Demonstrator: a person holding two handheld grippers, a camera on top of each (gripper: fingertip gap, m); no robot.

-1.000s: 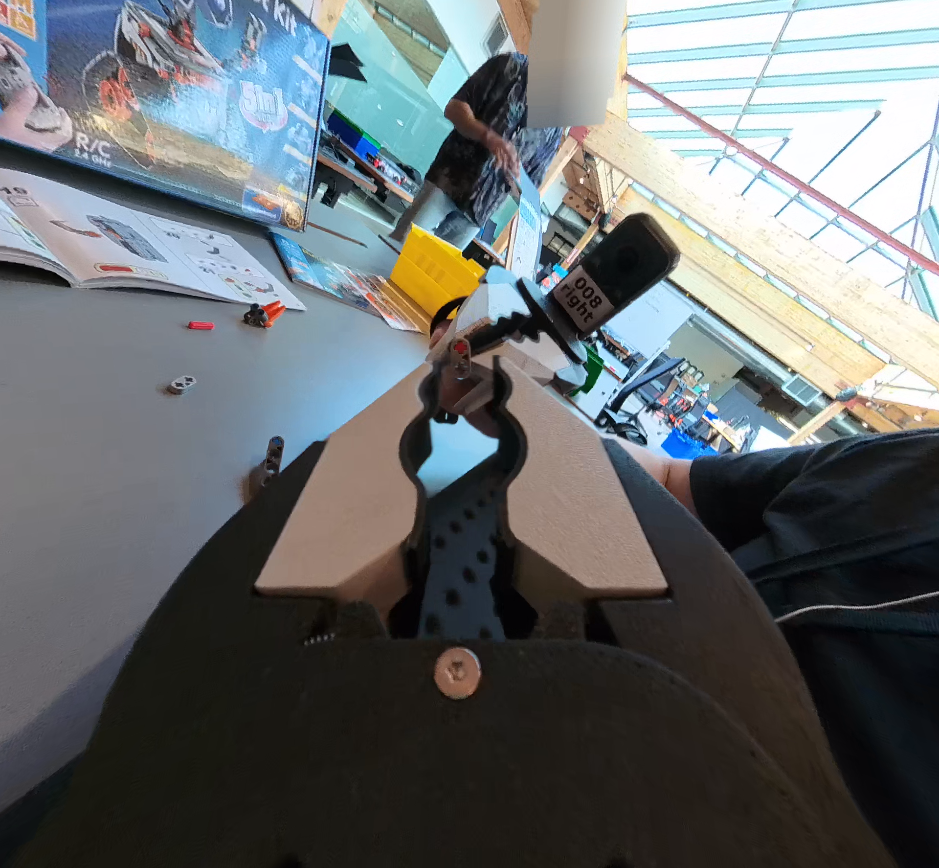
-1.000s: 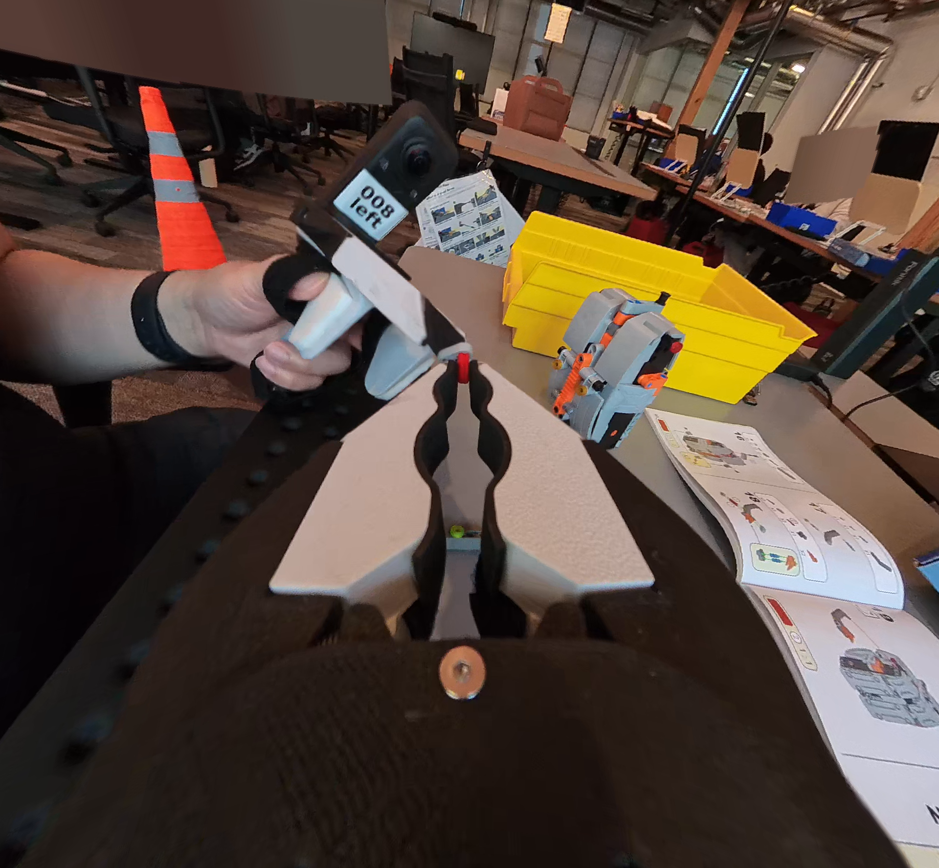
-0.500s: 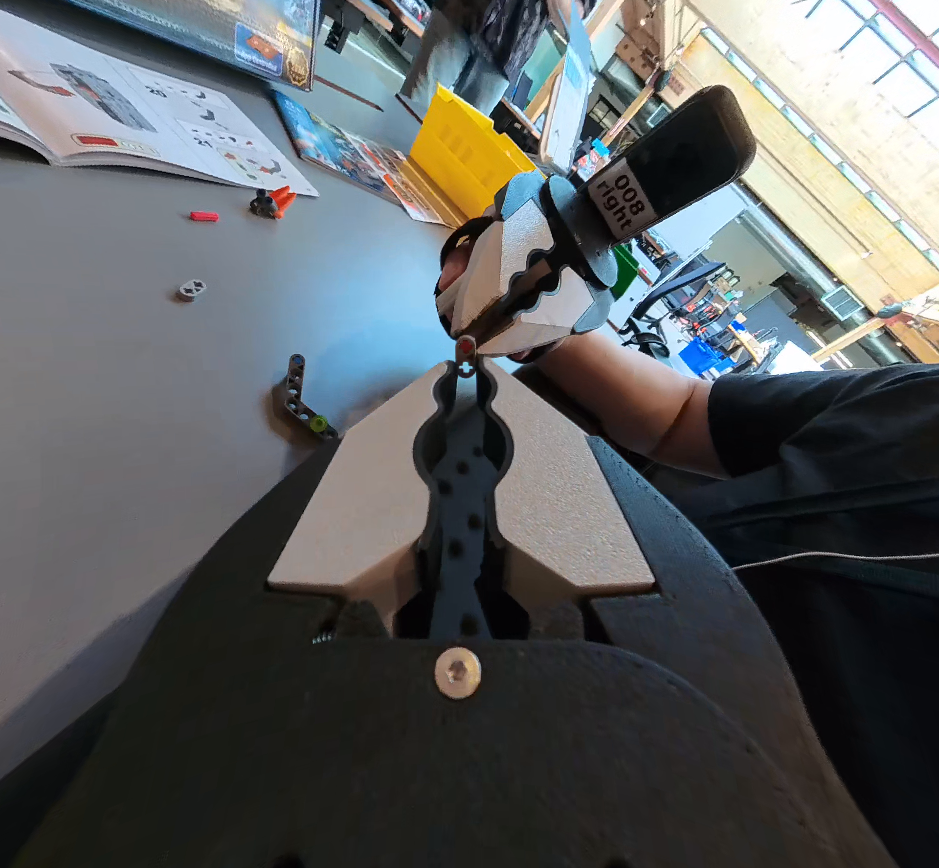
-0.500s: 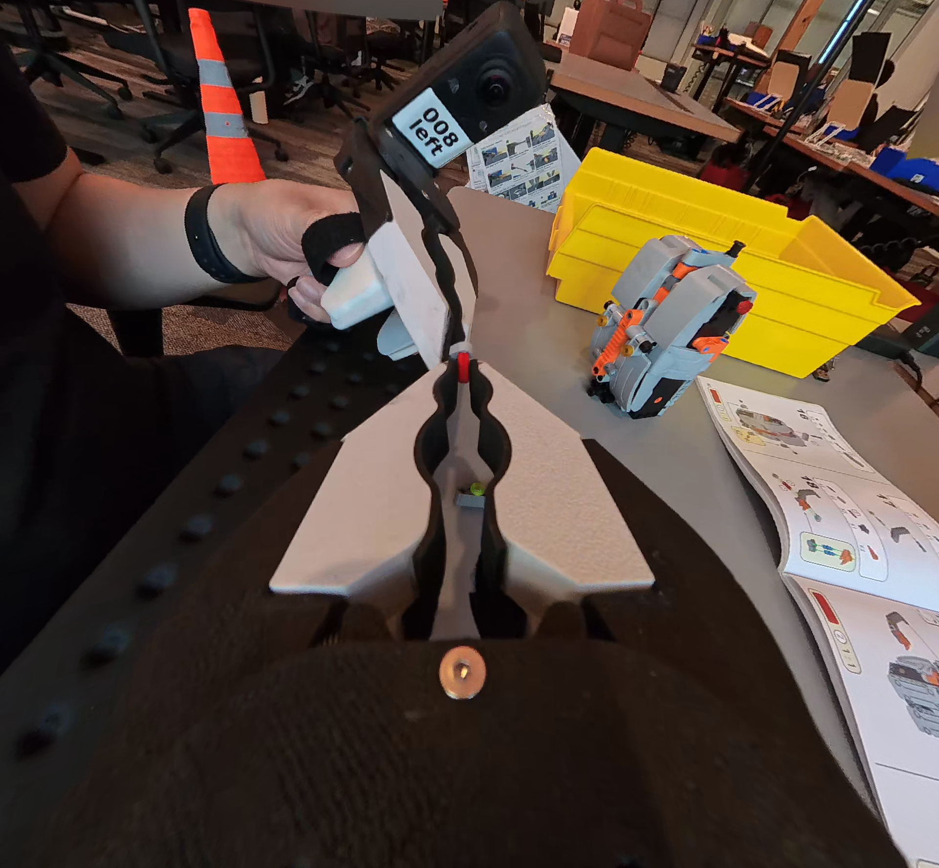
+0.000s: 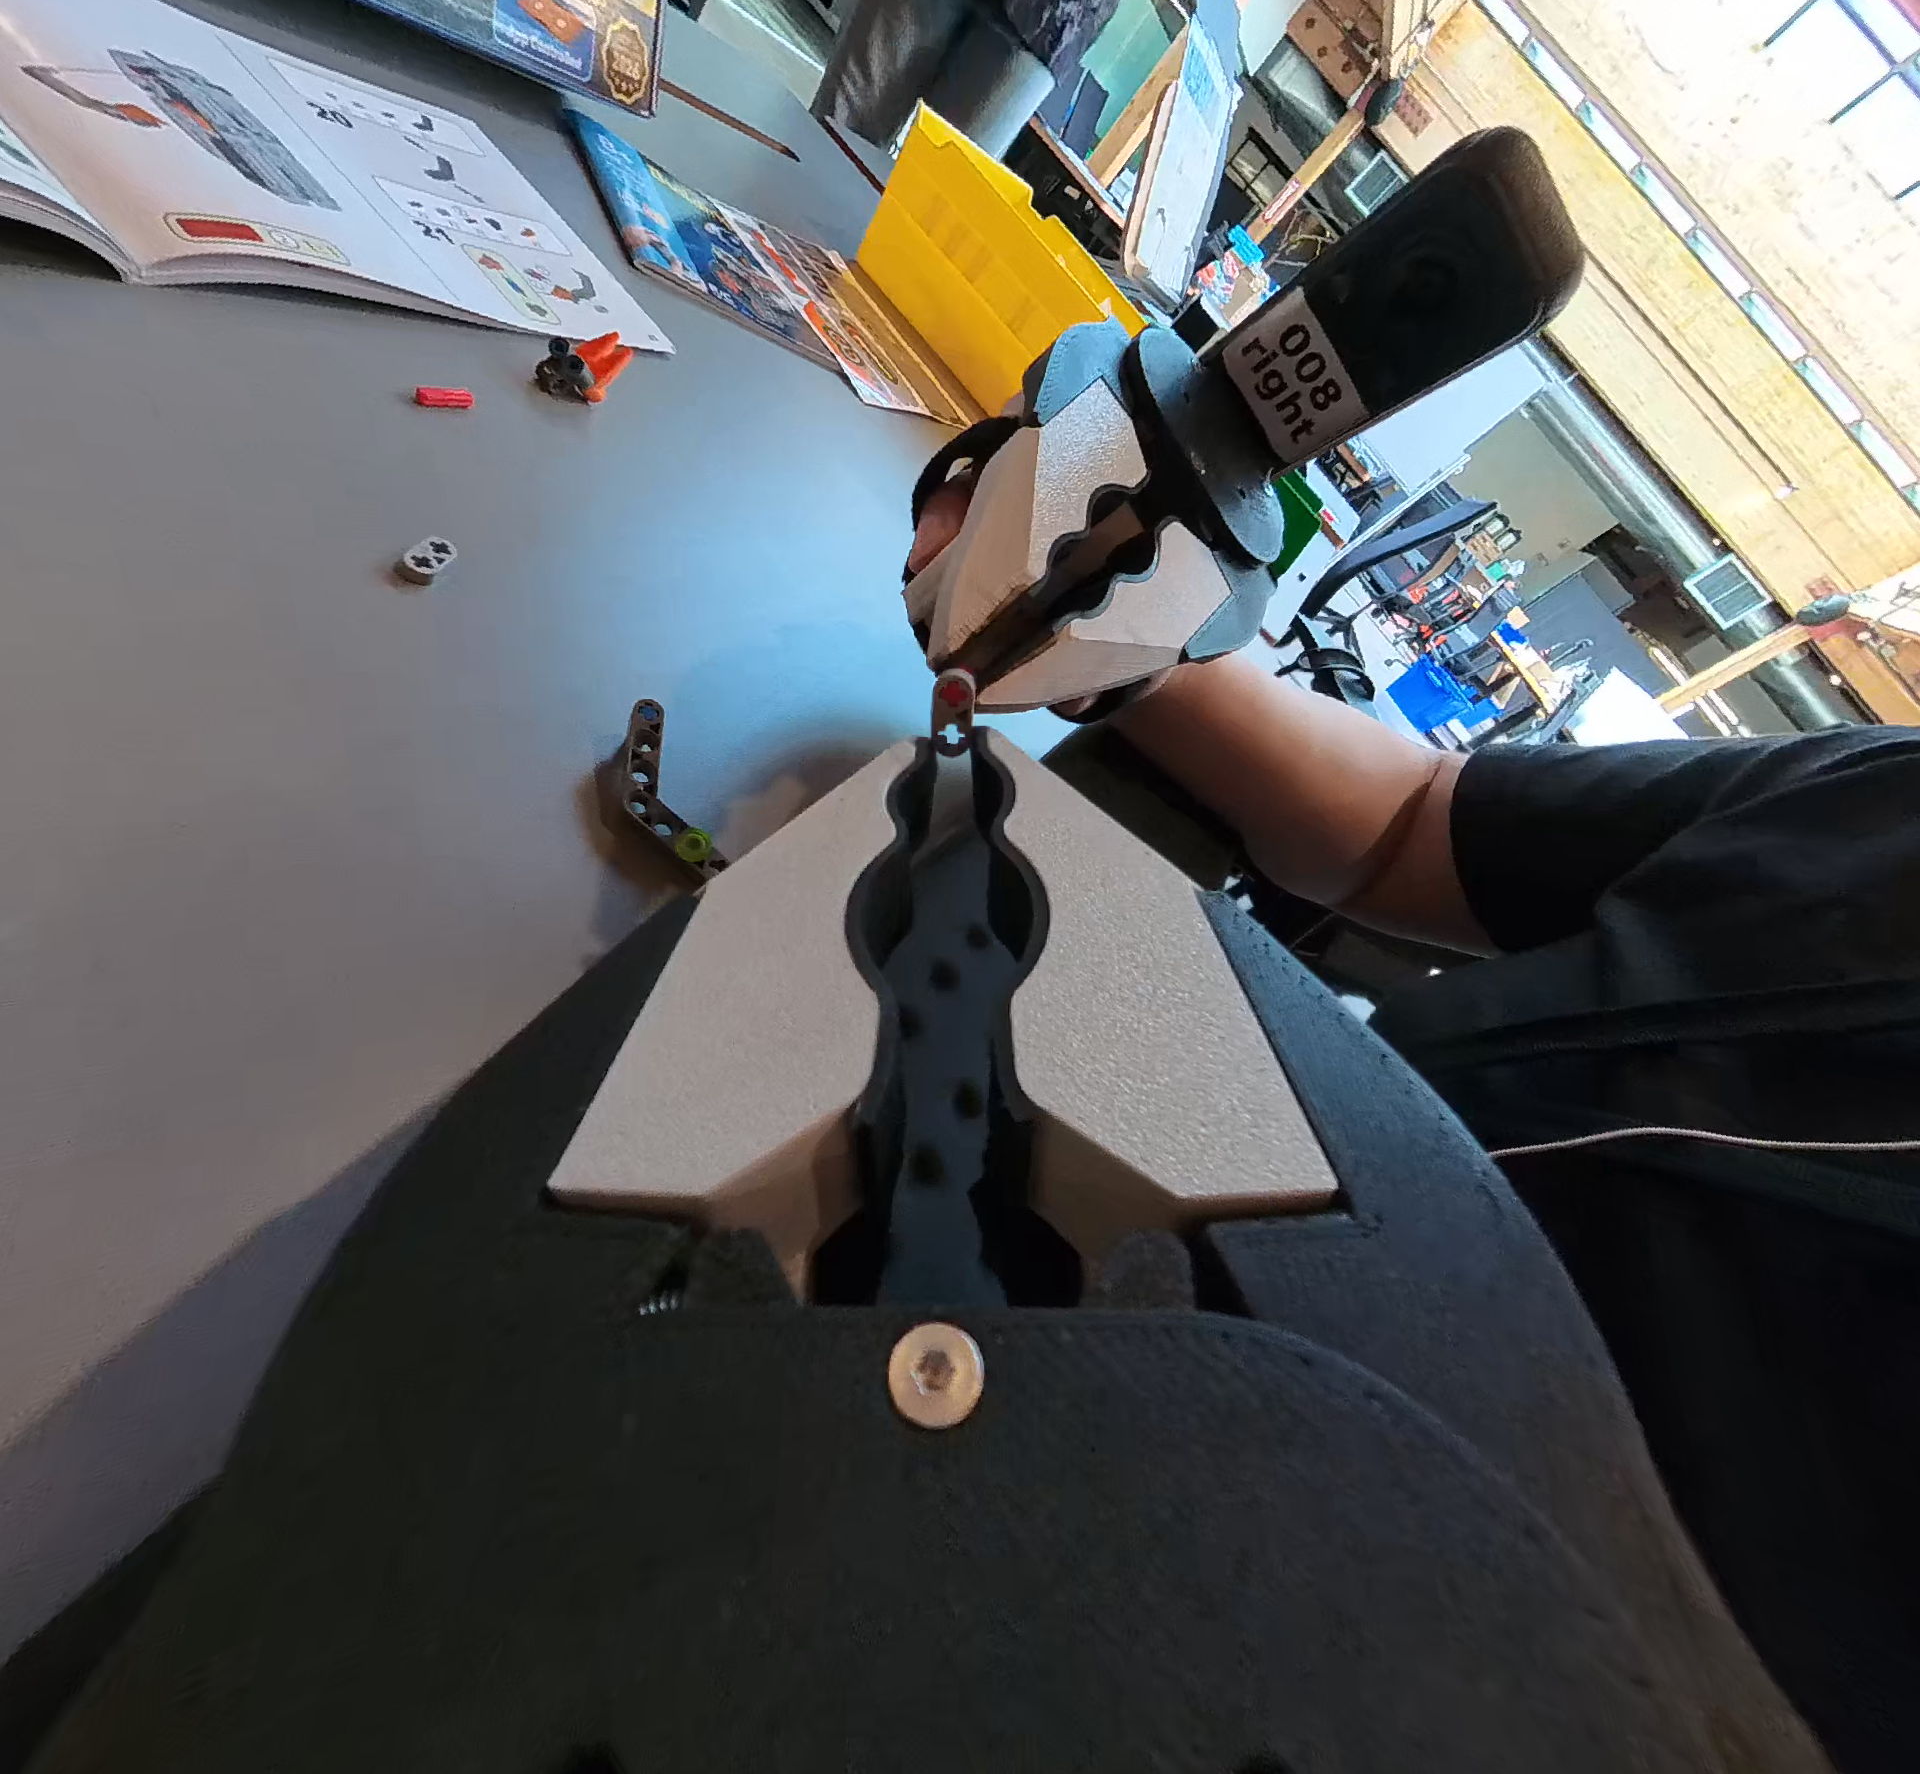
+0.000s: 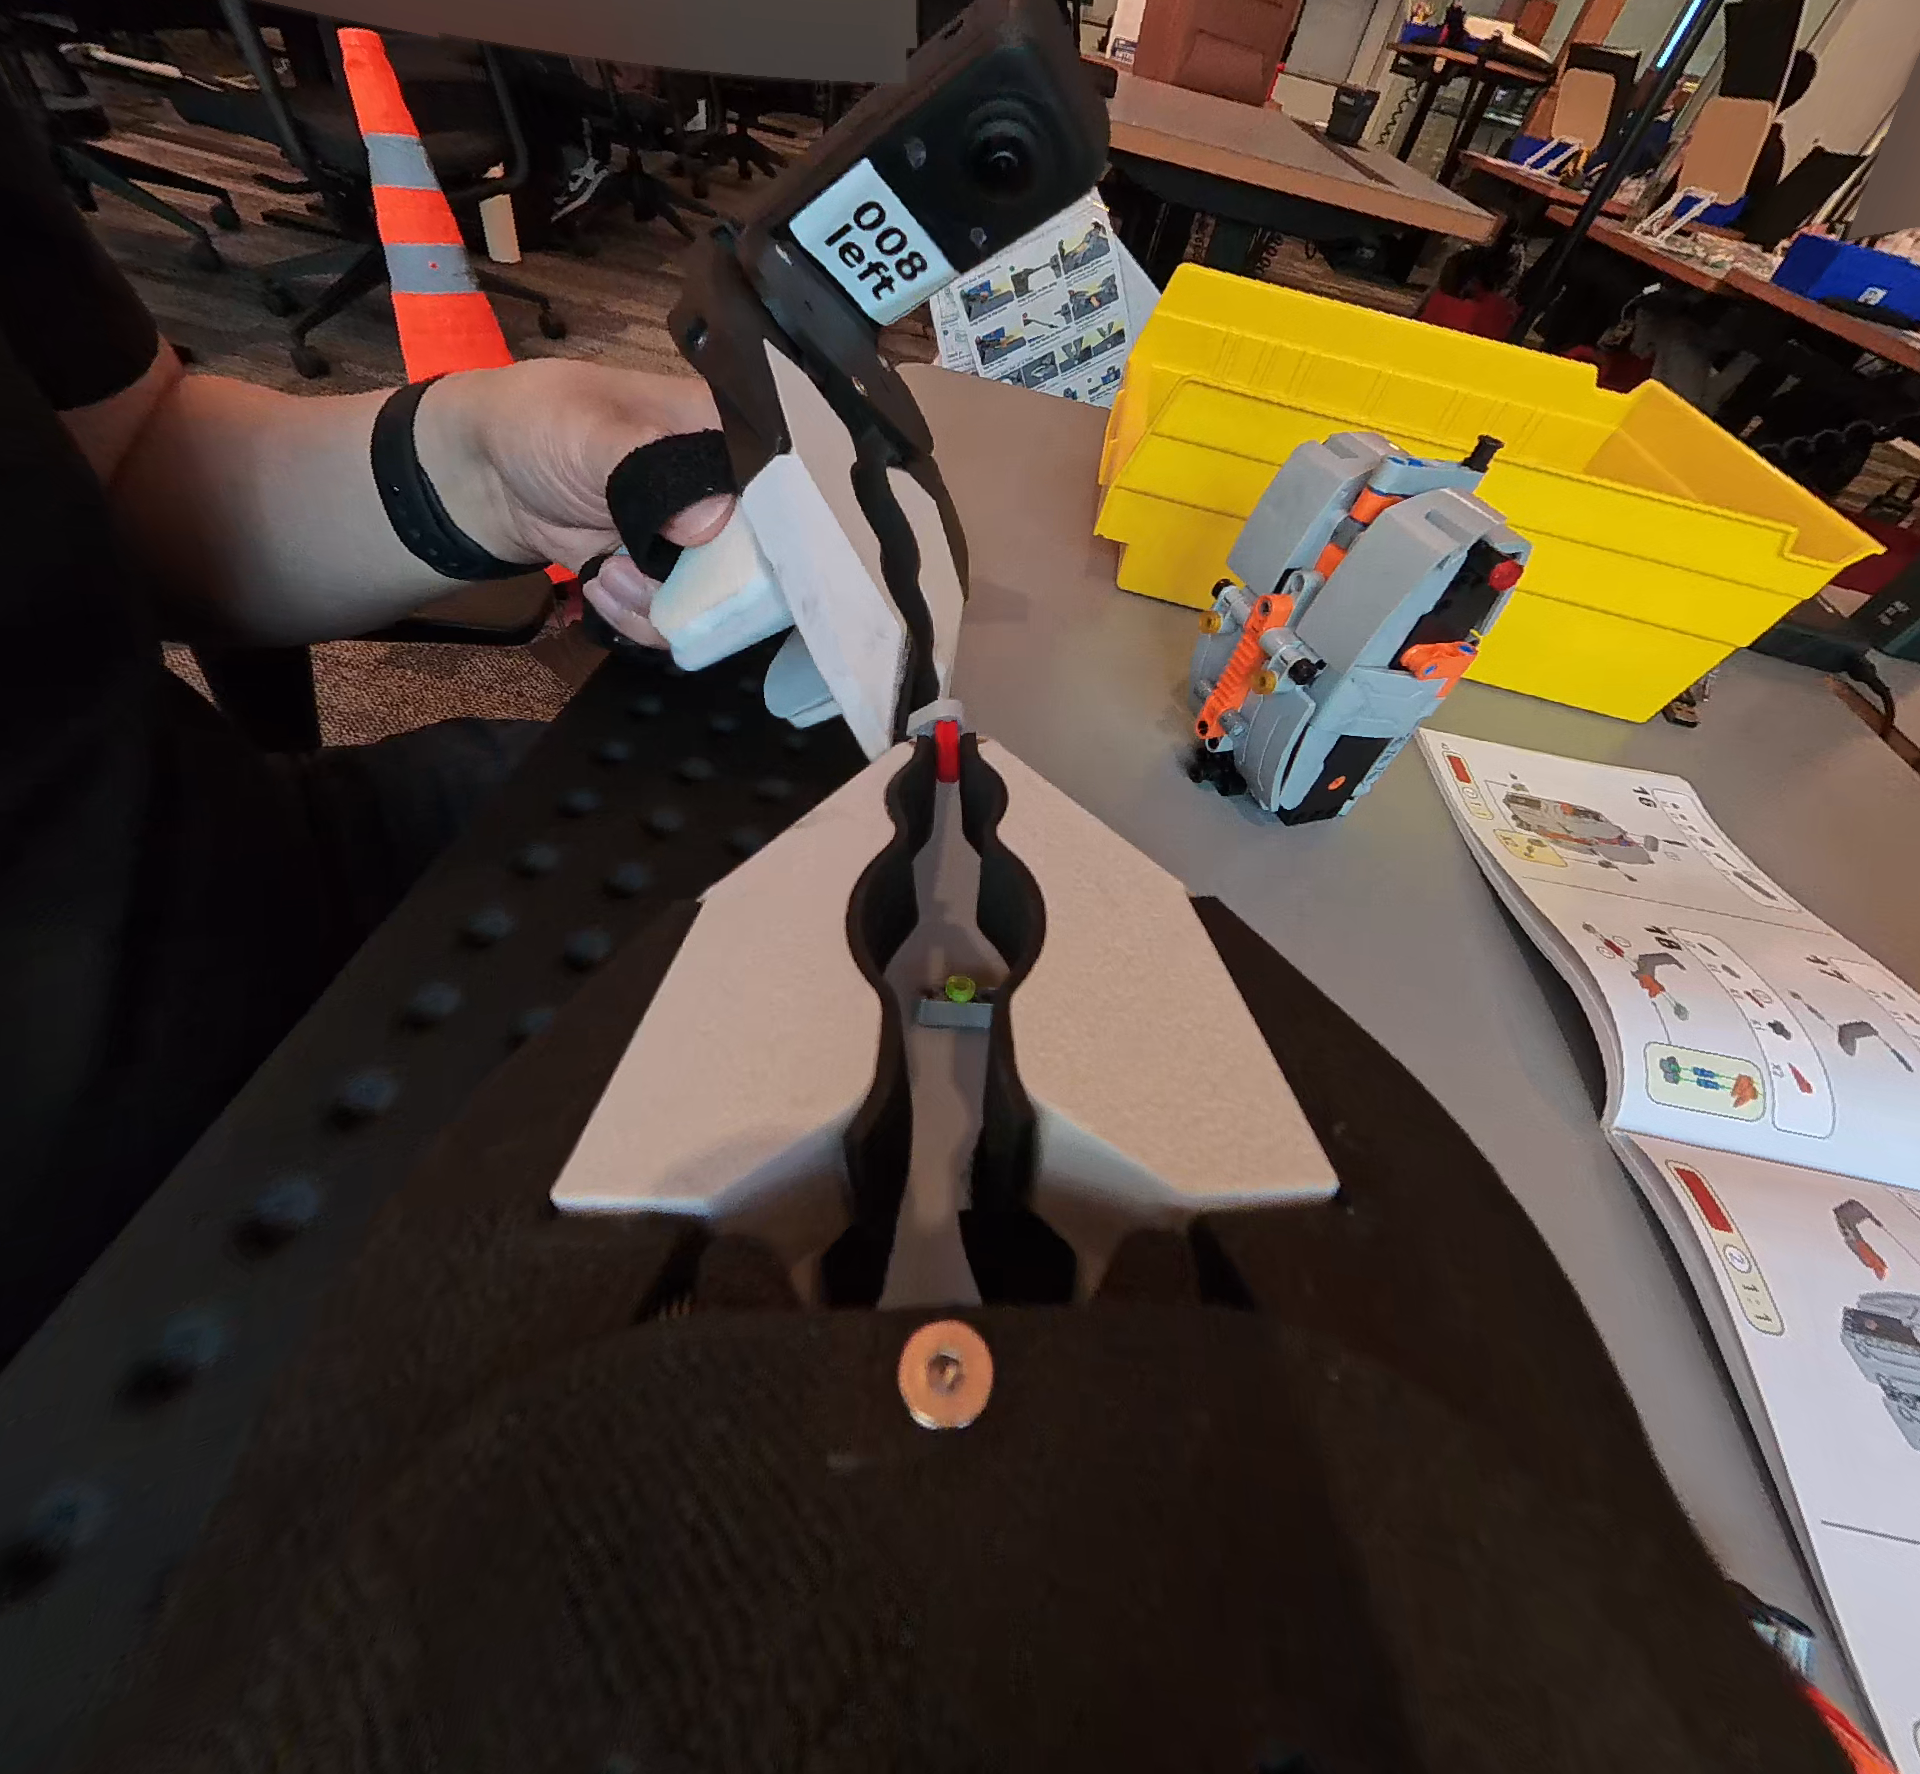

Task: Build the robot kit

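Tip to tip above the grey desk [image 5: 312, 789], left gripper [image 5: 954, 745] clamped the small grey connector link [image 5: 952, 714], right gripper [image 6: 943, 756] clamped the short red pin [image 6: 944, 750] seated in it.

two hand-held grippers [image 5: 952, 745] [image 6: 943, 756], one yellow bin [image 6: 1455, 477]

— Where can I pass?
— Bare table [image 5: 260, 789] lies between the bent beam [image 5: 655, 805] and the booklet [image 5: 312, 166].
— On my right side?
— The grey model [image 6: 1340, 633] and yellow bins [image 6: 1455, 477] block the far edge.
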